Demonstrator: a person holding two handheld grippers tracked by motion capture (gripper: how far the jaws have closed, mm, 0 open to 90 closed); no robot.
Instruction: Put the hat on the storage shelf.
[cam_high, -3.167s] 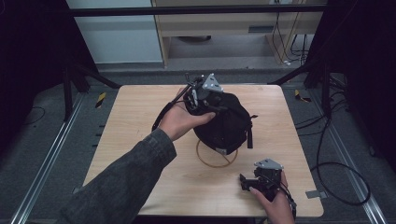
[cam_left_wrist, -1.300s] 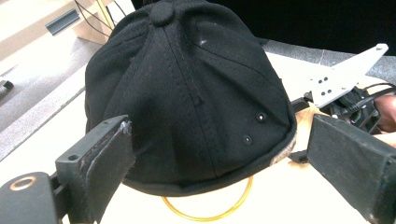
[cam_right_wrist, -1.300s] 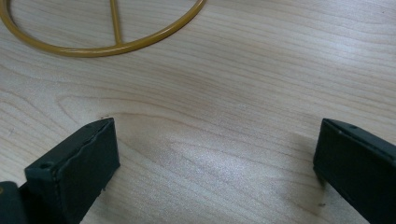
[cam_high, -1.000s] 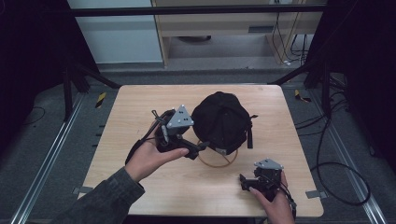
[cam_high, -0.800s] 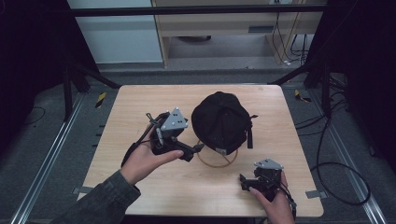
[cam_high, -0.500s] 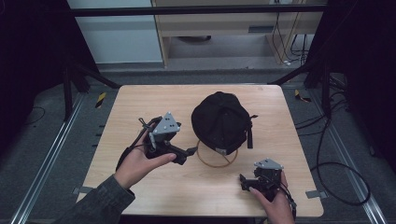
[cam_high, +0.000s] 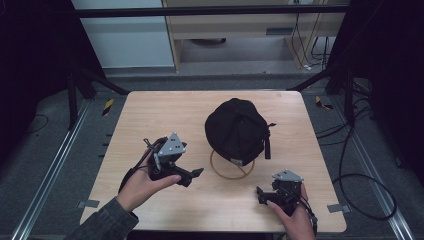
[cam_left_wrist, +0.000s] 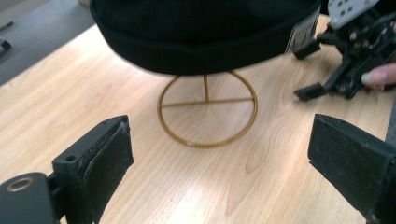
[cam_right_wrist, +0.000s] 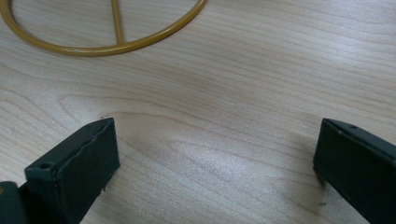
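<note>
A black cap (cam_high: 235, 131) rests on a gold wire stand whose ring base (cam_high: 231, 167) lies on the wooden table (cam_high: 150, 115). My left gripper (cam_high: 192, 176) is held left of the stand, pointing toward it, open and empty. In the left gripper view the cap (cam_left_wrist: 201, 32) hangs over the ring base (cam_left_wrist: 208, 112), beyond the wide-apart jaws of the left gripper (cam_left_wrist: 219, 172). My right gripper (cam_high: 261, 196) sits low near the table's front right, open and empty. In the right gripper view, the right gripper (cam_right_wrist: 215, 158) faces bare wood with part of the ring base (cam_right_wrist: 116, 42) beyond.
The other hand's gripper (cam_left_wrist: 355, 56) shows at the upper right of the left gripper view. A cap strap (cam_high: 267, 142) hangs down on the cap's right side. Dark frame legs and cables (cam_high: 360, 180) surround the table on the floor.
The left gripper has let go of the cap and drawn back left and toward the table's front. The cap stays on its stand. The right gripper has not moved.
</note>
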